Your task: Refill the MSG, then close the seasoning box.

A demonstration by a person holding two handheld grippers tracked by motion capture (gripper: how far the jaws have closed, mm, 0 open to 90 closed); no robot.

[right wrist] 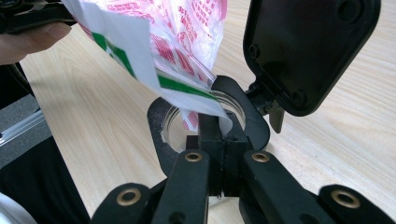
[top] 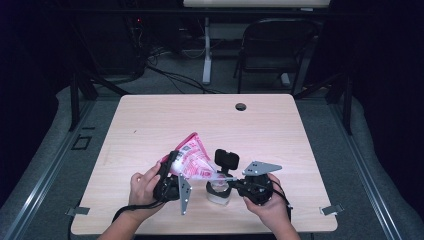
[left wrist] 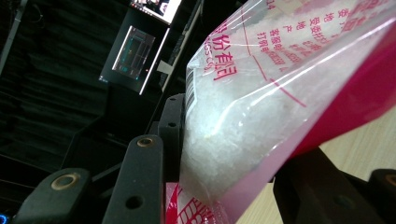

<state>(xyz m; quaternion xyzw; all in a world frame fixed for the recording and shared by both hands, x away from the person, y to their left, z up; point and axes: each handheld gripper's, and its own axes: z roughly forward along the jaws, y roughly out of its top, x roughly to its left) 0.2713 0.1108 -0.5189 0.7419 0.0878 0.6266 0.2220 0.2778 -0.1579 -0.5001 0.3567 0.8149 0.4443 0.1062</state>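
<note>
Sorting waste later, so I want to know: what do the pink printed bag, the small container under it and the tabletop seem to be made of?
Bag: thin glossy plastic film, clear where white granules show through, with pink print.
Container: clear body, plastic or glass, hard to tell; its rim and flip lid look like matte black moulded plastic.
Tabletop: pale wood-grain surface, likely laminate, smooth and low in sheen.

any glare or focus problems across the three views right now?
High view: evenly lit light wood table, dark surroundings, slightly soft. Left gripper view: clear pink-printed bag of white crystals fairly sharp, glossy streaks on the film, backdrop dark. Right gripper view: black hinged lid reflects dully; black jaws at the bottom blurred.
</note>
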